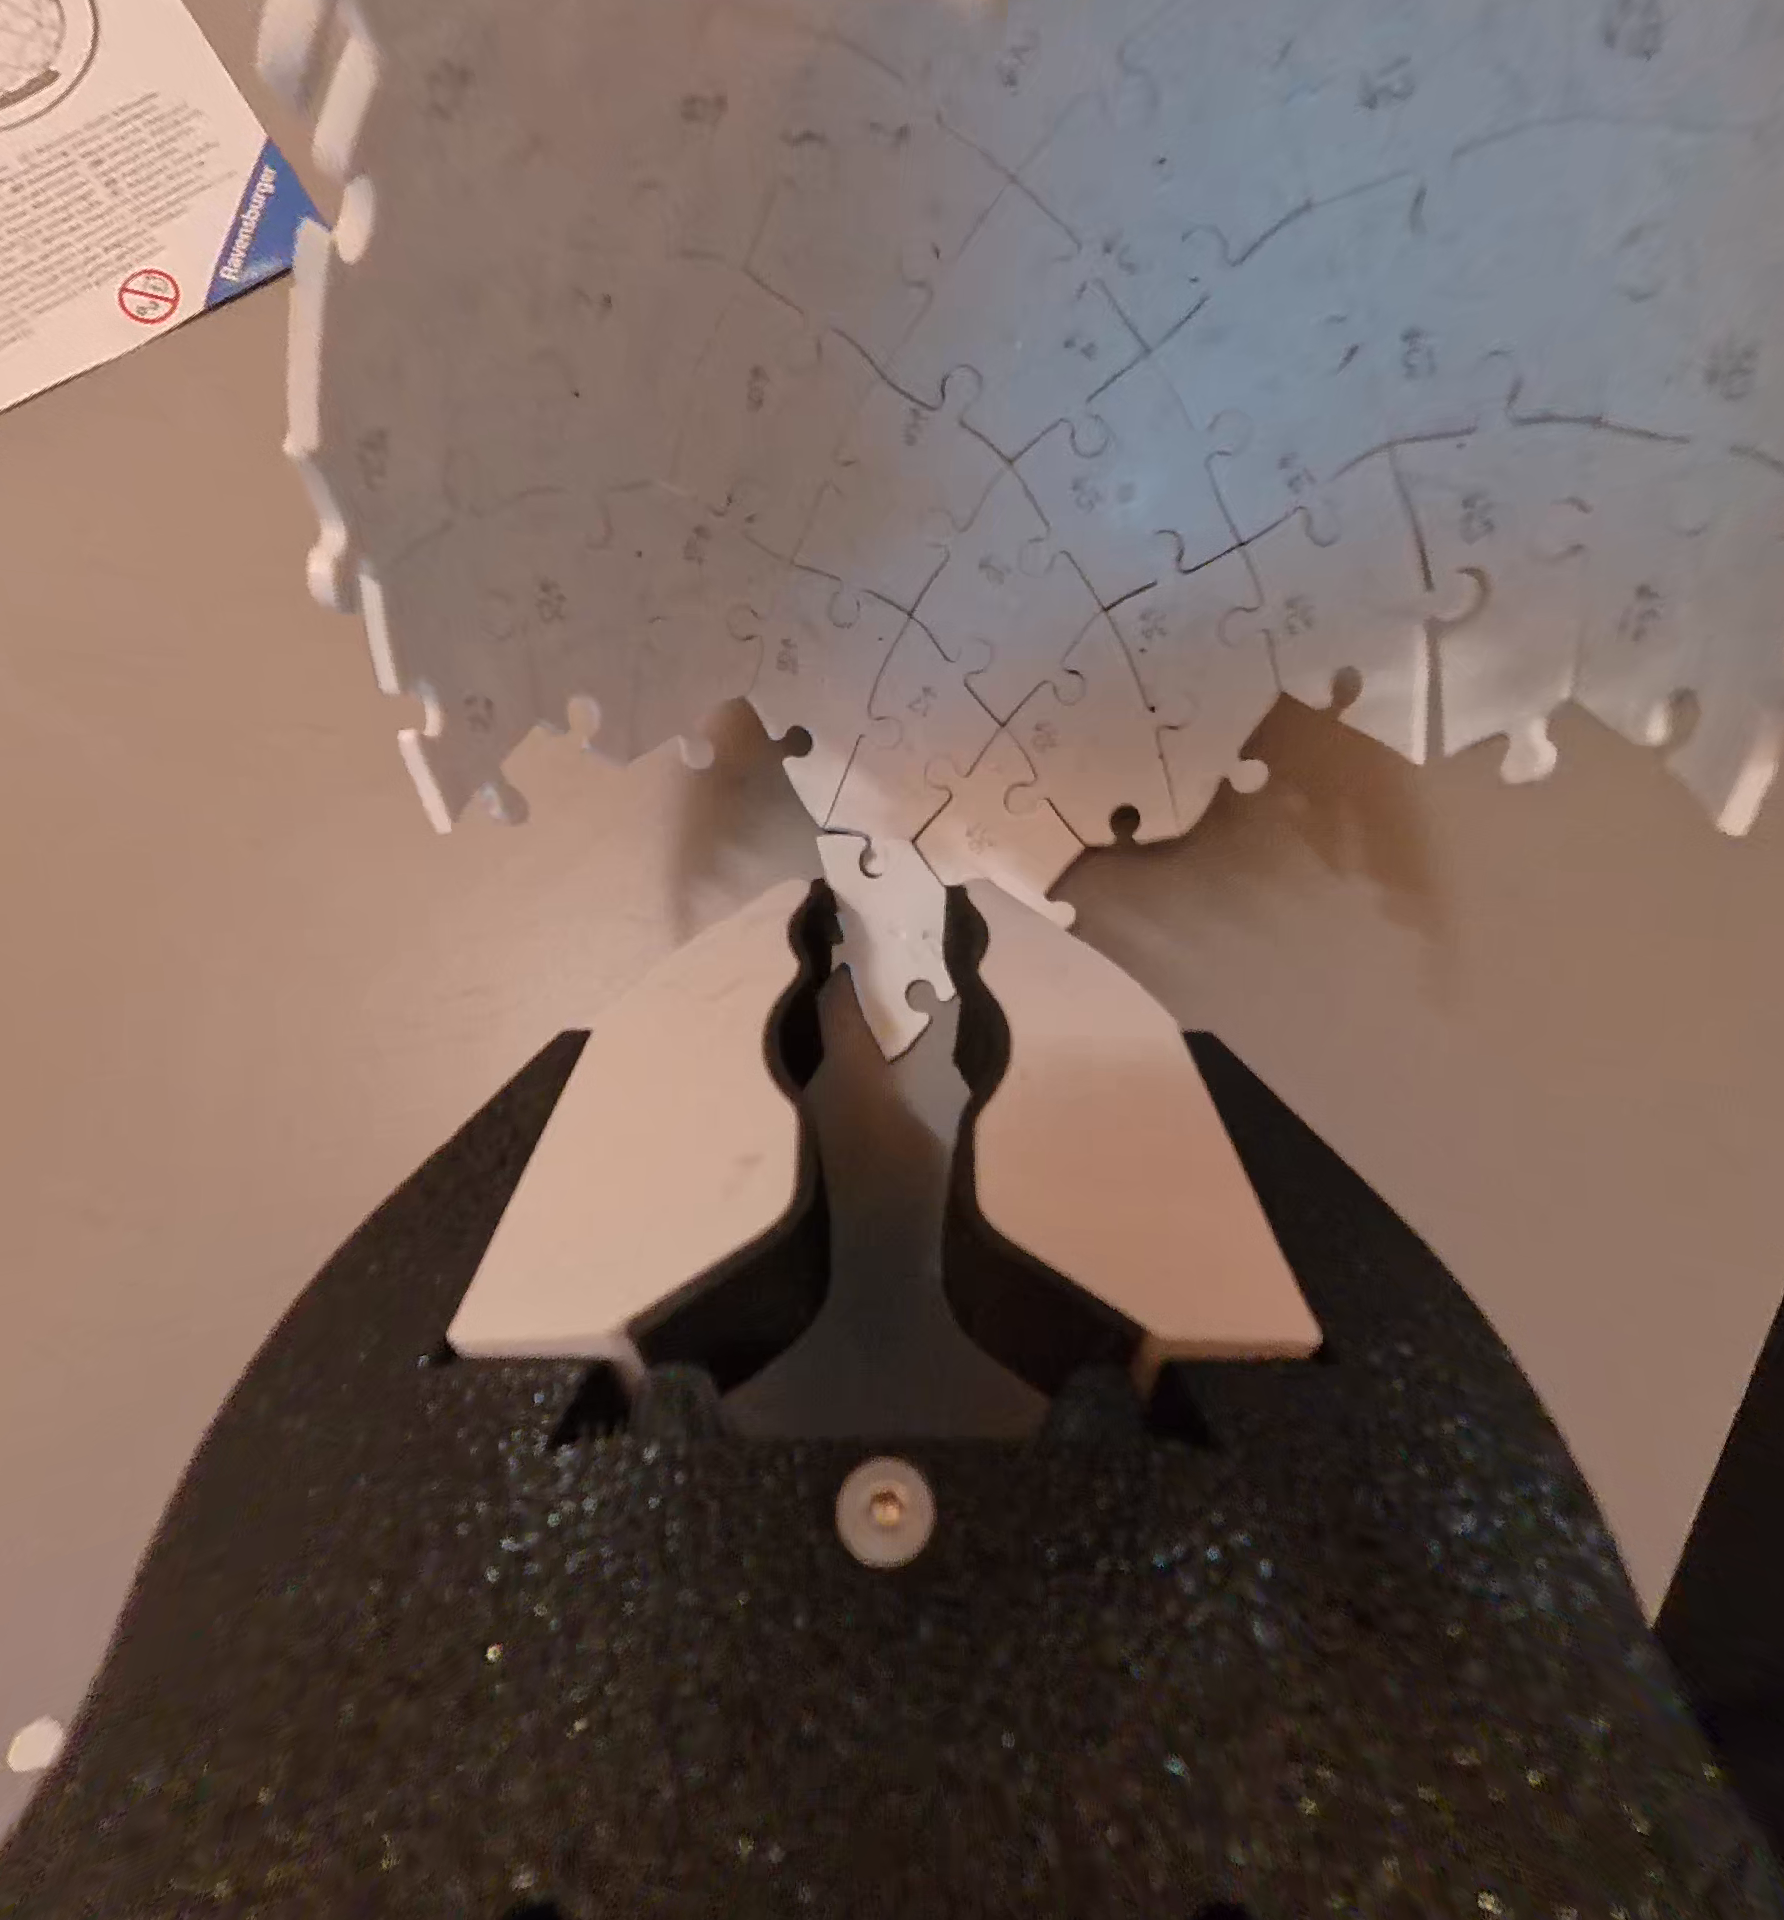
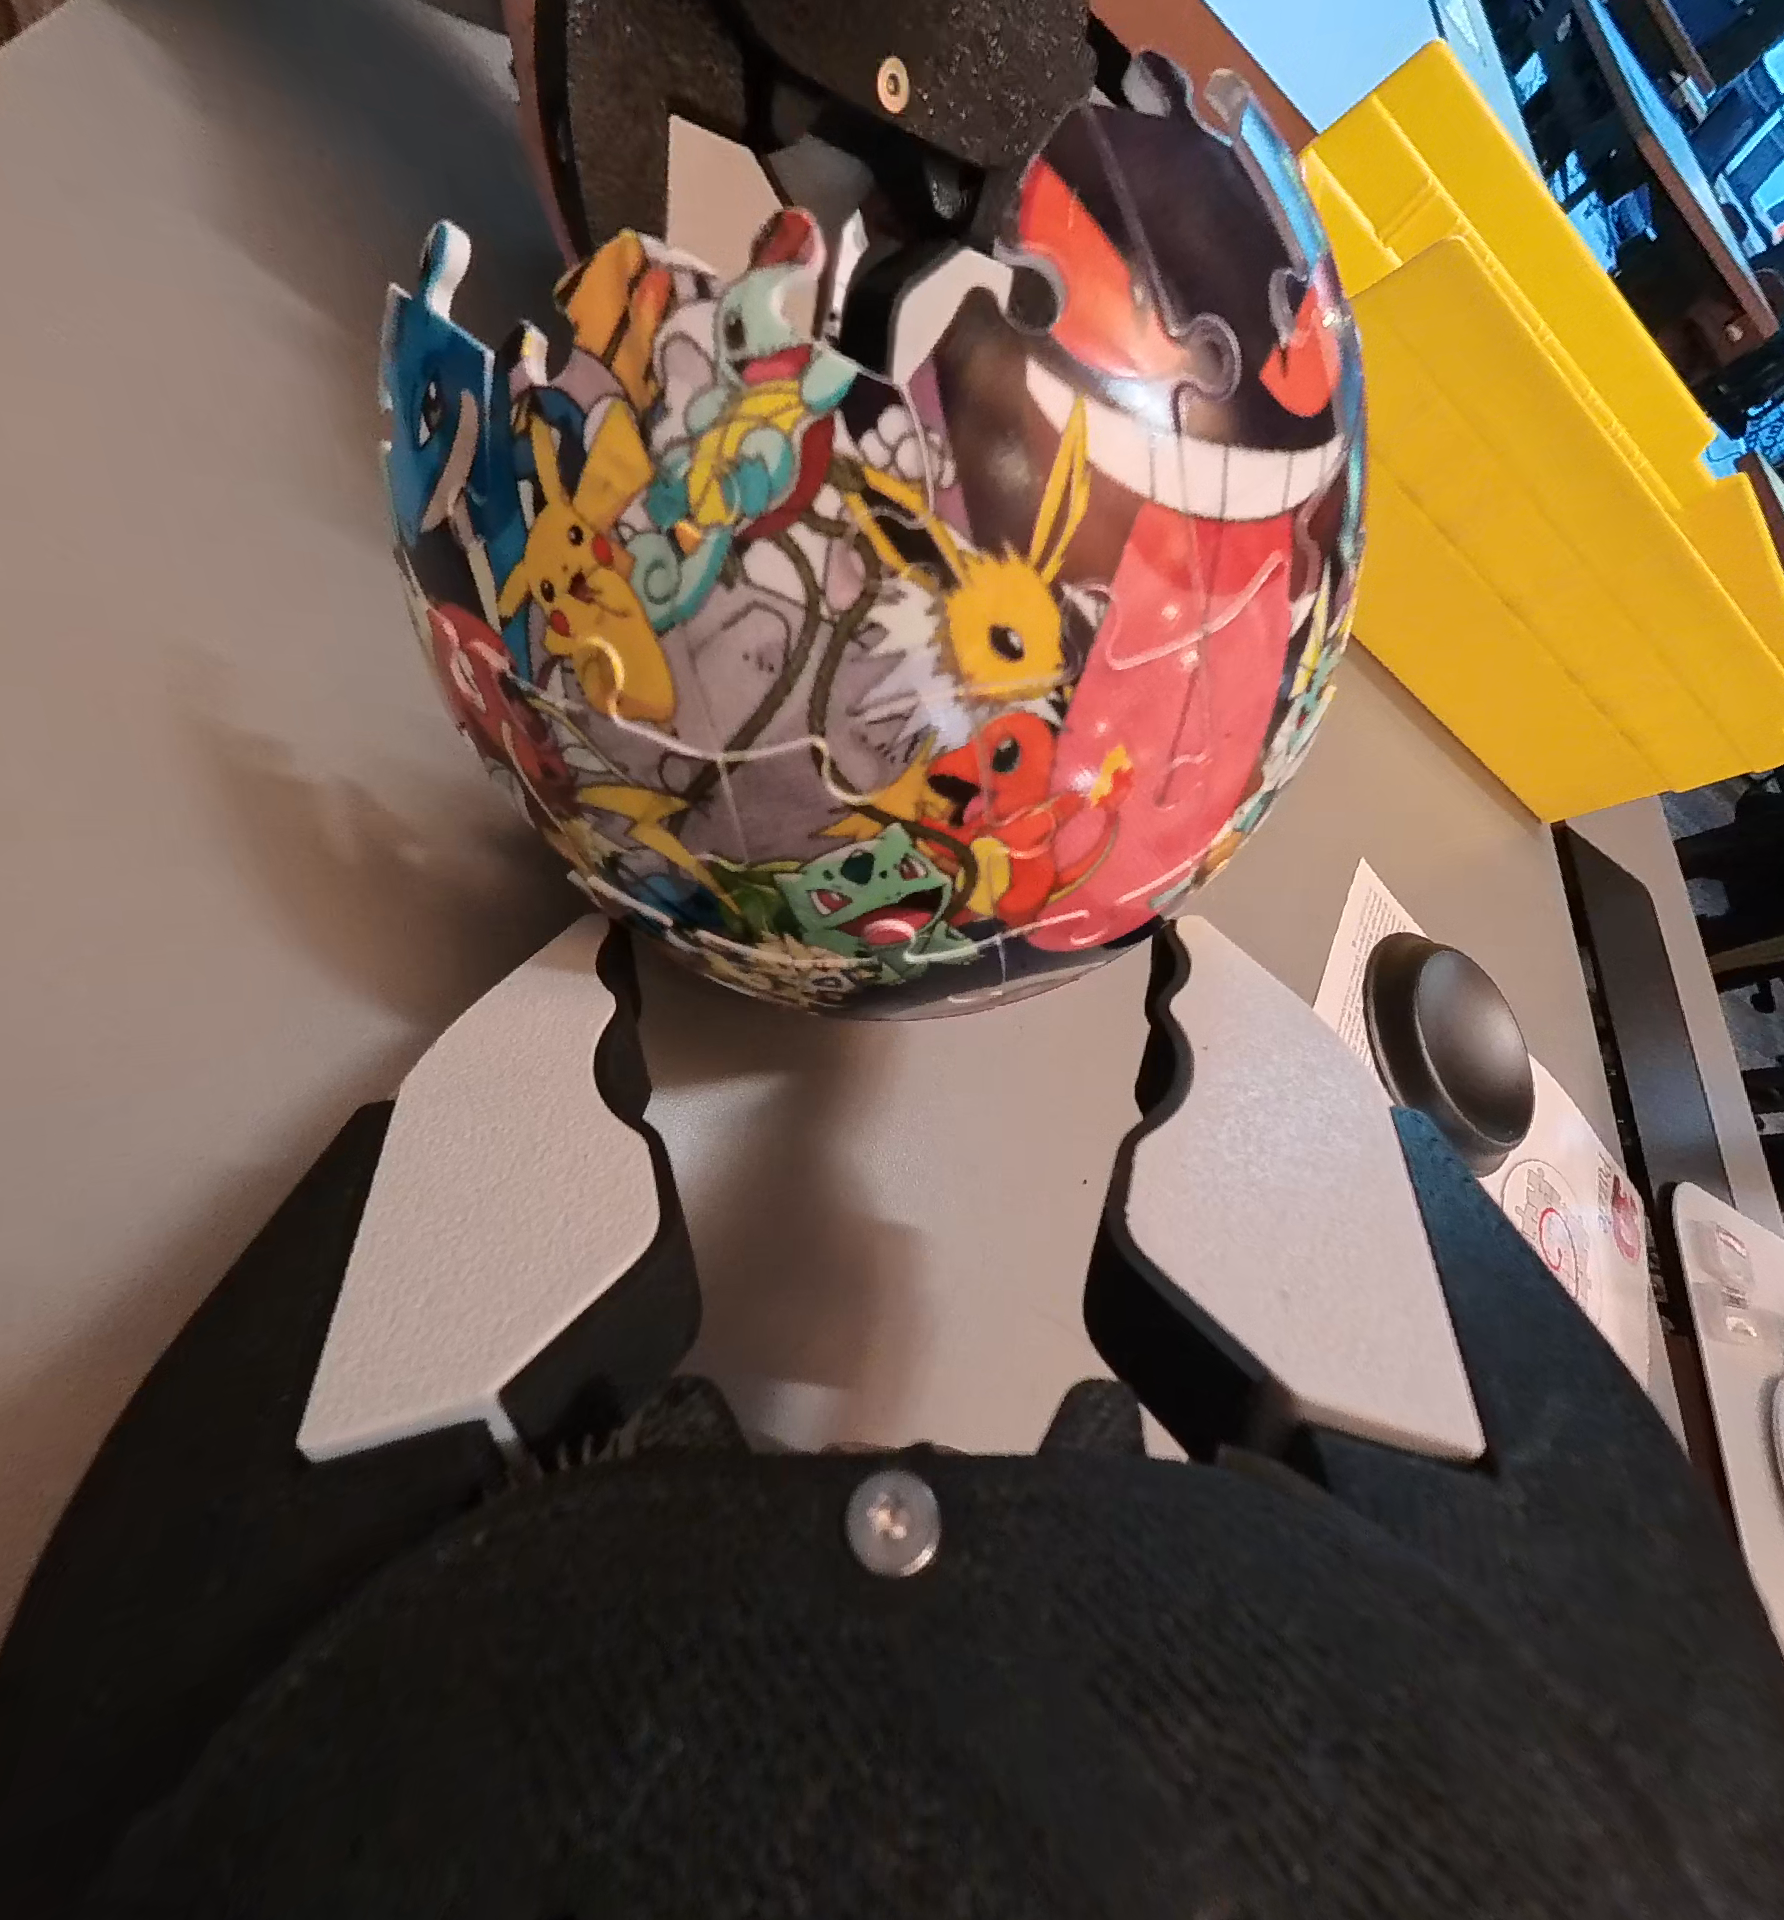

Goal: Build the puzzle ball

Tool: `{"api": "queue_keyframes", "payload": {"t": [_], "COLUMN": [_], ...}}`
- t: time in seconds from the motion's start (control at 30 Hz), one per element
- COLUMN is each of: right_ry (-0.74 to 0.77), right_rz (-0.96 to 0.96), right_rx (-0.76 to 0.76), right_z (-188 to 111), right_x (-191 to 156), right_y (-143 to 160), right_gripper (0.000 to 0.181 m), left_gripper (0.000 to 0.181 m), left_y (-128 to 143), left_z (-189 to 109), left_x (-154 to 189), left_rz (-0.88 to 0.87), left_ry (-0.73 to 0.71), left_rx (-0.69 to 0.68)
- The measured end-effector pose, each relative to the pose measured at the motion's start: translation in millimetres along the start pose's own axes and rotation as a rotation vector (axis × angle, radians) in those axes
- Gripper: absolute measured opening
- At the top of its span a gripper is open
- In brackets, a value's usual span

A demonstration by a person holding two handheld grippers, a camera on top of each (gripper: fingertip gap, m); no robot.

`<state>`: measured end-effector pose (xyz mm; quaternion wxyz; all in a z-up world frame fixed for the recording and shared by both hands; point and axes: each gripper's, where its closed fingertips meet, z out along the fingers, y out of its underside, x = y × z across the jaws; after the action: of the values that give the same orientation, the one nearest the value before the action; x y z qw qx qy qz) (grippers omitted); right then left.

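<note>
1. We hold the half-built puzzle ball, a glossy plastic shell printed with bright cartoon creatures, between both grippers above the pale grey bench. In the right wrist view it fills the upper centre of the frame.

2. Our right gripper cradles the ball's lower curve. Its jaws stand wide, each white finger meeting a side of the rounded bottom. Whether they press or merely steady it, we cannot tell. We judge this grip serves as a support, so the shell does not roll while the other hand works.

3. Our left gripper has its jaws drawn narrow, pinching one small white curved puzzle piece at the lower centre of the left wrist view. The piece touches the jagged lower edge of the shell's plain white numbered inside. We judge it is being seated there.

4. The ball's open rim faces the top of the right view, towards the left gripper, which shows at the upper centre; the closed dome points down at the right gripper. The held piece's long axis runs roughly along the left fingers, tilted slightly.

5. A printed instruction sheet lies at the left view's upper left. Yellow plastic bins sit at the right view's upper right, and a black round knob lies mid-right.
</note>
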<state>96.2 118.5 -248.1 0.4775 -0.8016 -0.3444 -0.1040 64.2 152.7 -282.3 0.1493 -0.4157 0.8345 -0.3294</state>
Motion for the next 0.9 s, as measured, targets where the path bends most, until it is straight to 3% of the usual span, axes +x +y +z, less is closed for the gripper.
{"api": "queue_keyframes", "payload": {"t": [0.23, 0.47, 0.9], "right_ry": [0.0, 0.001, 0.001], "right_rz": [-0.001, -0.003, 0.008], "right_rx": [0.0, 0.002, 0.029], "right_z": [0, 0, -1], "right_x": [0, 0, 1], "right_y": [0, -1, -5], "right_gripper": [0.094, 0.094, 0.094], "left_gripper": [0.021, 0.008, 0.002], "left_y": [-8, 0, -3], "left_z": [-7, -2, 4], "left_x": [-2, -5, -1], "left_rz": [-0.016, 0.004, 0.037], "left_ry": [0.011, -0.016, 0.003], "left_rx": [0.044, -0.024, -0.081]}}
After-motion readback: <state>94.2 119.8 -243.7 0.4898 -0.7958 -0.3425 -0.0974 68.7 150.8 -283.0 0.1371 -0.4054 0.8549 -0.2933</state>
